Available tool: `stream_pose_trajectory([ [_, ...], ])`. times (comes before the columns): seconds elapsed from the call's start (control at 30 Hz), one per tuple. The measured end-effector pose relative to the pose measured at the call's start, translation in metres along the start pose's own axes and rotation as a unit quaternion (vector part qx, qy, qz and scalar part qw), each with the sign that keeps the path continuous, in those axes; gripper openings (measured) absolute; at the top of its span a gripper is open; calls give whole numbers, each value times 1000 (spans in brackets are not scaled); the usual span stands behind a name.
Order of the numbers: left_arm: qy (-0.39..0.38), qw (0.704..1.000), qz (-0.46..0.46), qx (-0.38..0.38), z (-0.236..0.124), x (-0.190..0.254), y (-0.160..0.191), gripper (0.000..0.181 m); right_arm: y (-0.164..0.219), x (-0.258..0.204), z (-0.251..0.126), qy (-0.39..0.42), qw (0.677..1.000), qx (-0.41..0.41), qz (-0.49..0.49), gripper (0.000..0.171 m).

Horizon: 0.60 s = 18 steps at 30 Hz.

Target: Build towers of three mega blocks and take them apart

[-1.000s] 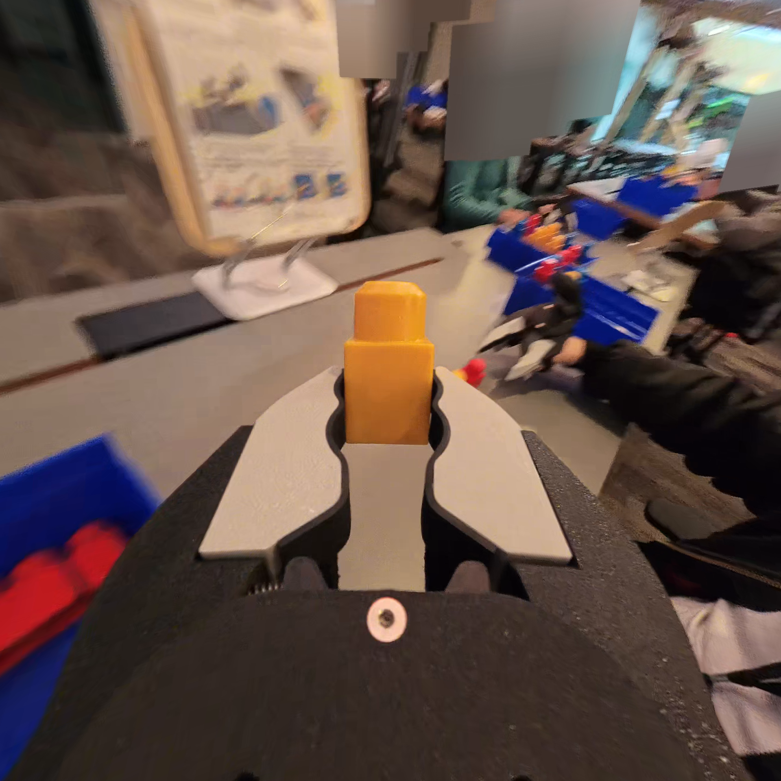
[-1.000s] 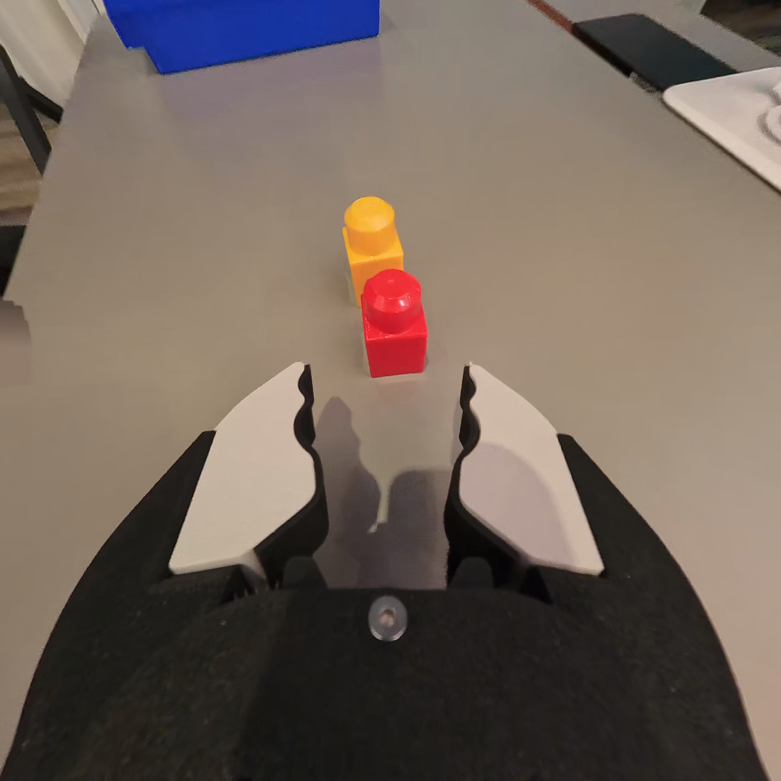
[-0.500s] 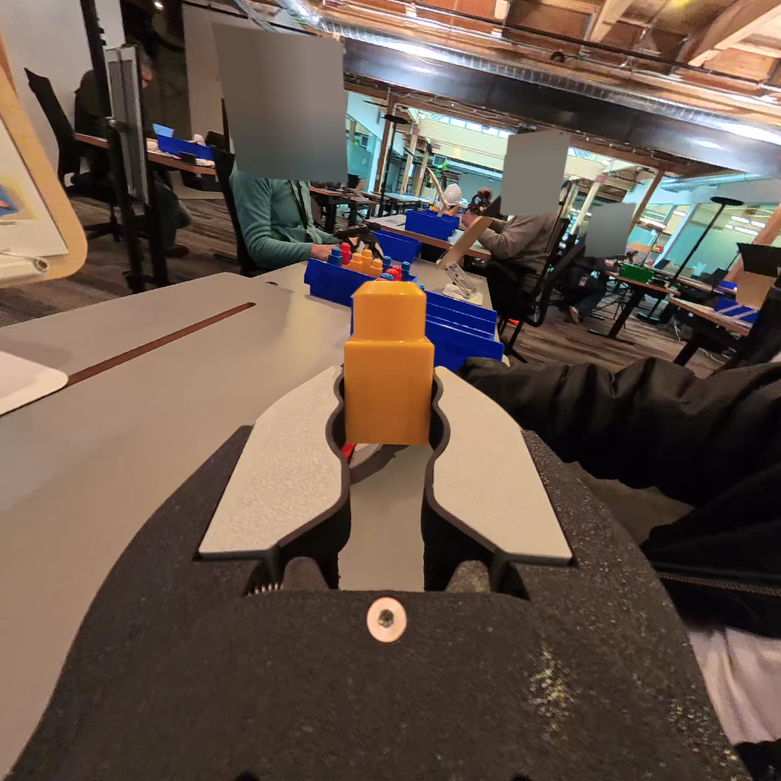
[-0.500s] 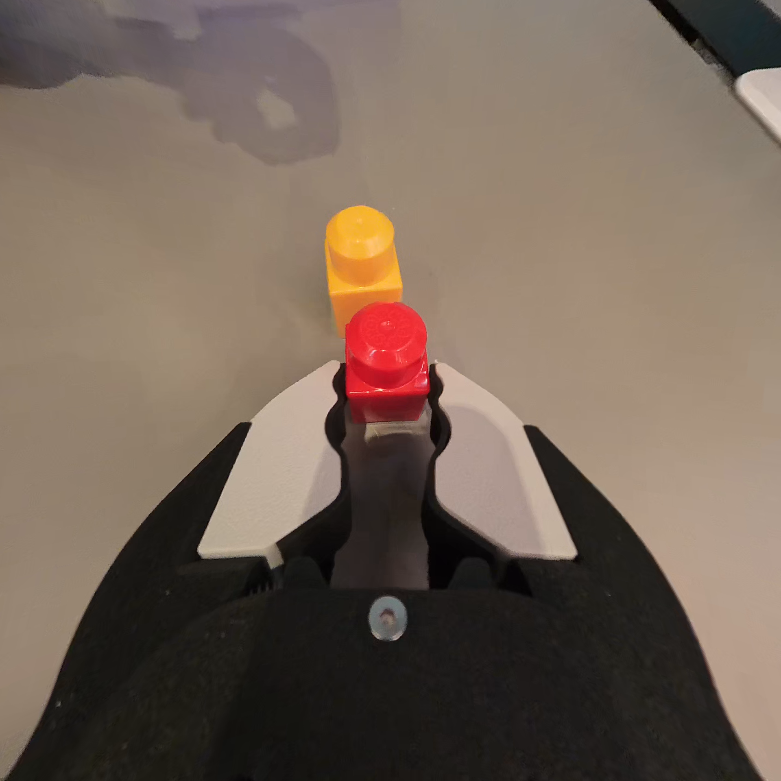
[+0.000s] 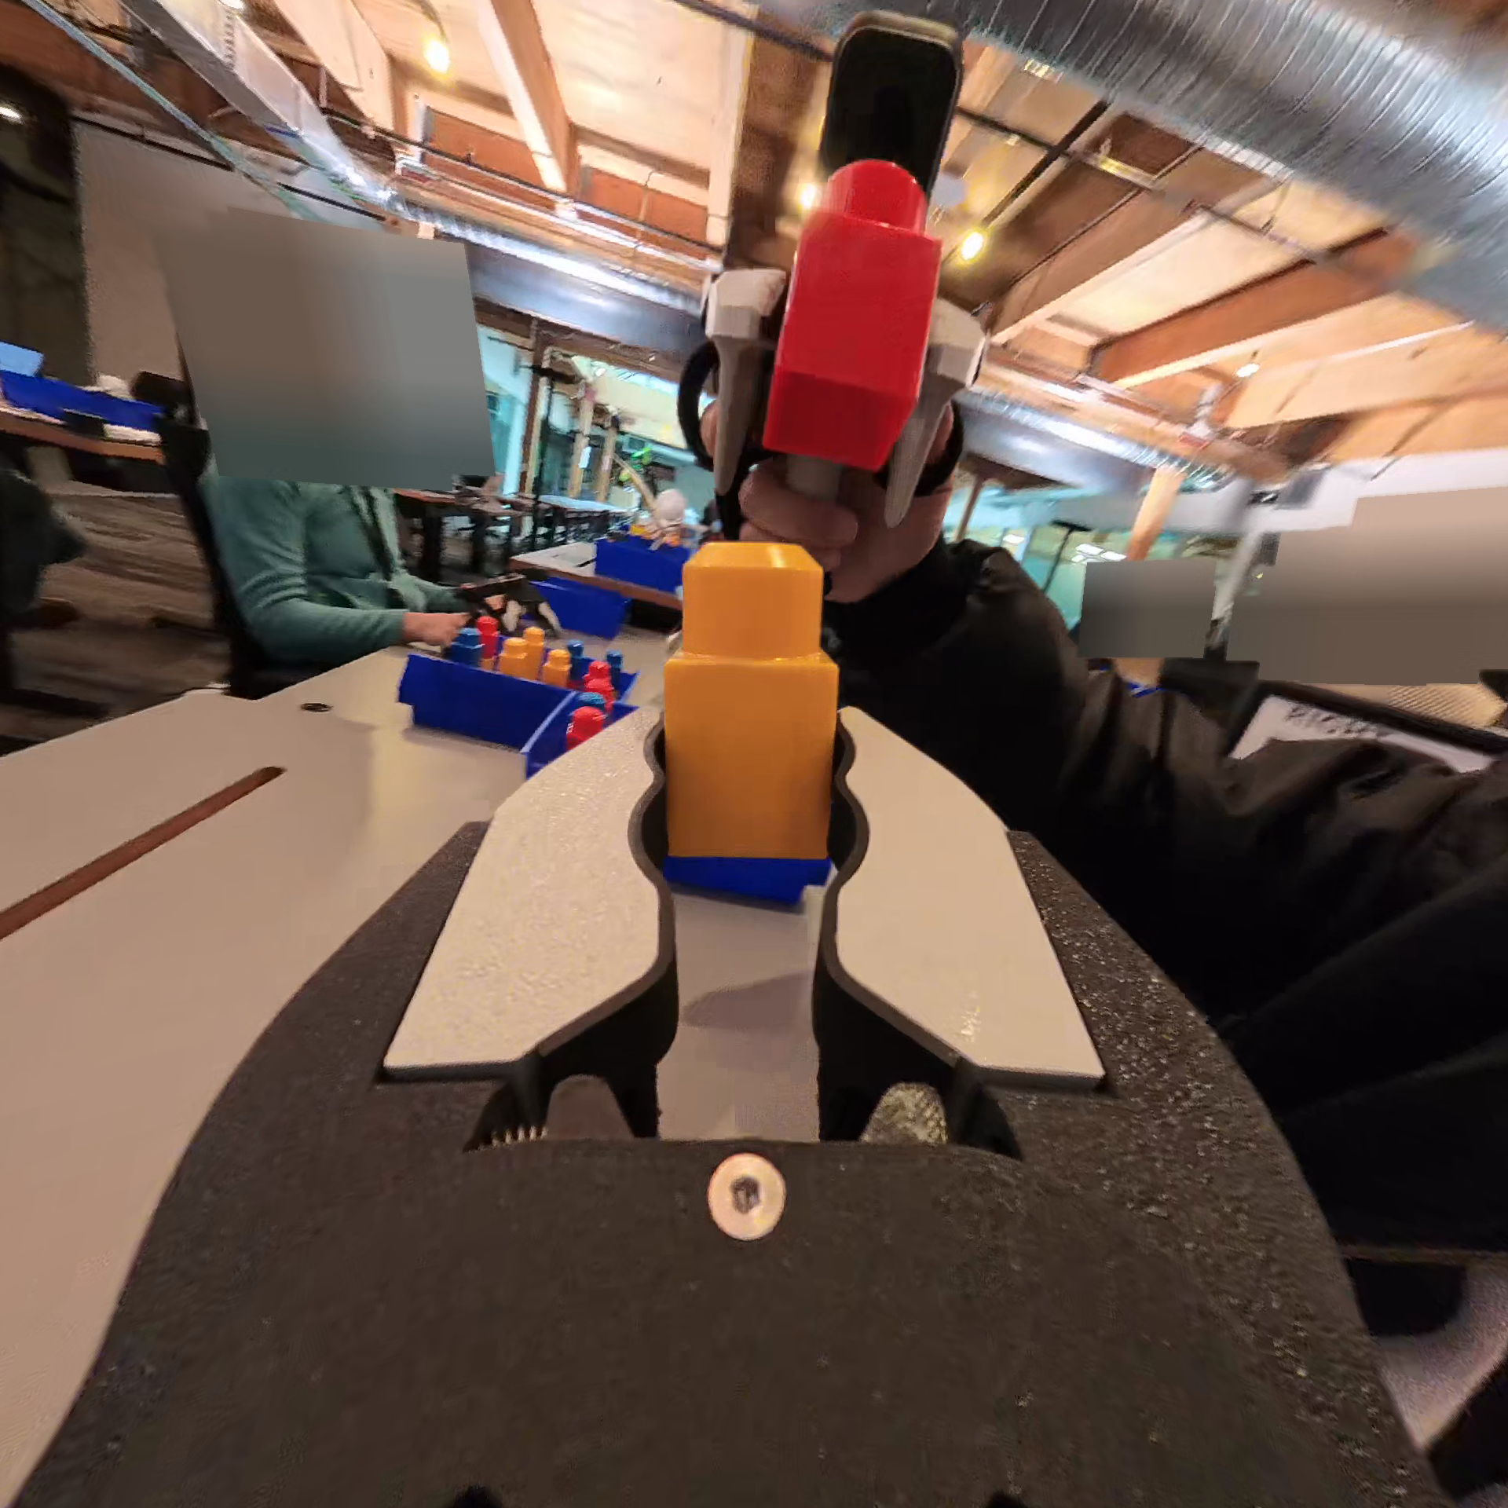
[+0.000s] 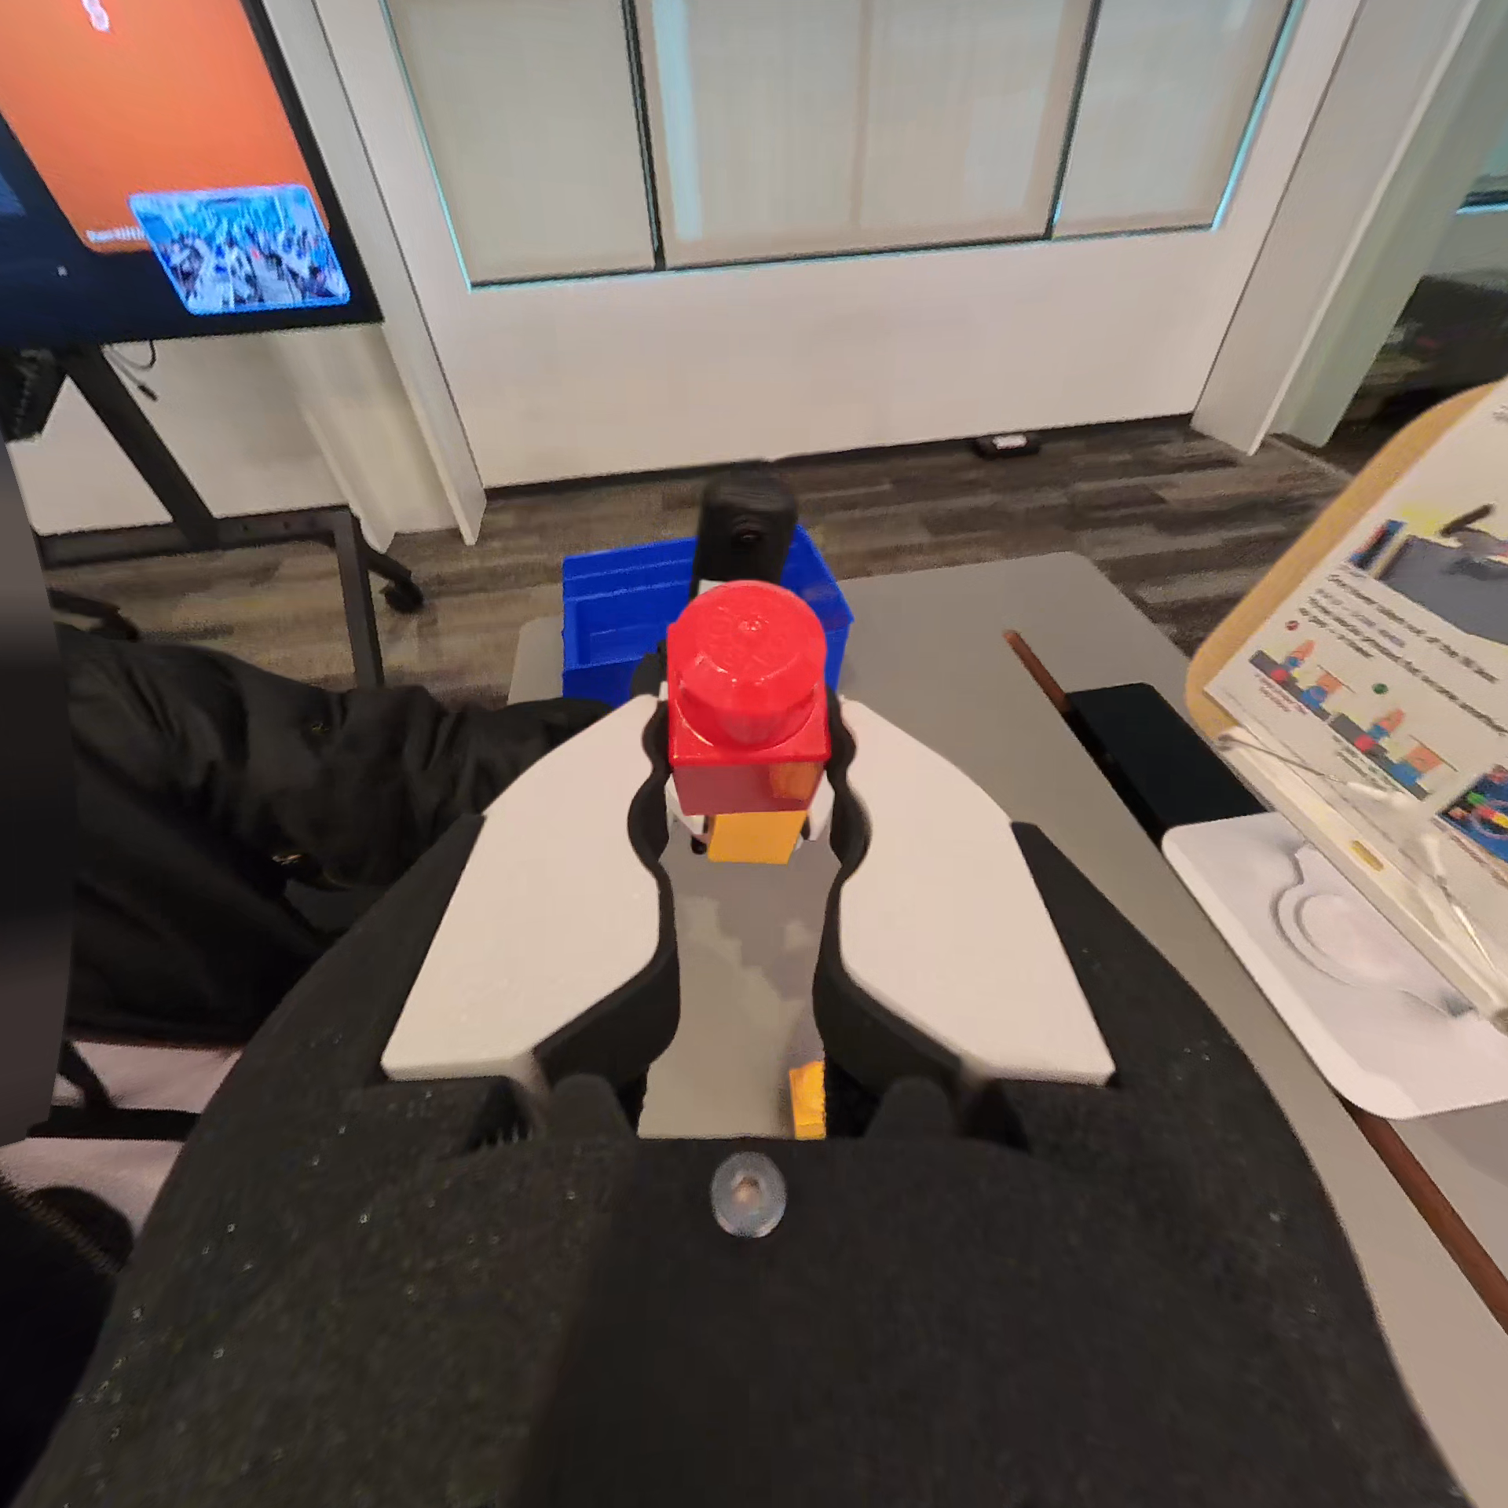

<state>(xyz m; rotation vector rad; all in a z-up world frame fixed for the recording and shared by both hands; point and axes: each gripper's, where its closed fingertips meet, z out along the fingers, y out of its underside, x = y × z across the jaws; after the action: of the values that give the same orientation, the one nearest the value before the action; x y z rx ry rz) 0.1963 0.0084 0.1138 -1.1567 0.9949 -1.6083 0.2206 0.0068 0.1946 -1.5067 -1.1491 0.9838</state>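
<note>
In the left wrist view my left gripper (image 5: 751,734) is shut on an orange block (image 5: 751,759), held upright. A blue block (image 5: 747,877) sits directly under it on the grey table (image 5: 204,898). My right gripper (image 5: 840,392) hangs just above, shut on a red block (image 5: 853,343). In the right wrist view my right gripper (image 6: 747,718) grips the red block (image 6: 747,702) from both sides. The orange block (image 6: 751,836) shows right below it. A second orange block (image 6: 808,1102) lies on the table below.
A blue bin (image 6: 620,620) stands at the table's far end. An instruction board (image 6: 1387,694) on a white base (image 6: 1306,938) and a black pad (image 6: 1142,751) are at the right. Blue bins with several blocks (image 5: 506,694) and a seated person are farther off.
My right gripper shut on the red block on the table, lifted it and now holds it above the orange block. My left gripper moved its orange block onto the blue block.
</note>
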Motion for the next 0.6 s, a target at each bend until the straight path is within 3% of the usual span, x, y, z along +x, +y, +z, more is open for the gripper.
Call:
stream_pose_trajectory([
  [0.27,4,1000,3,-2,-11,7,-7,35,6,-5,53,-12,996,-90,19,36],
  [0.6,-4,999,25,-20,-18,16,-7,35,23,-7,68,-3,983,-183,30,36],
])
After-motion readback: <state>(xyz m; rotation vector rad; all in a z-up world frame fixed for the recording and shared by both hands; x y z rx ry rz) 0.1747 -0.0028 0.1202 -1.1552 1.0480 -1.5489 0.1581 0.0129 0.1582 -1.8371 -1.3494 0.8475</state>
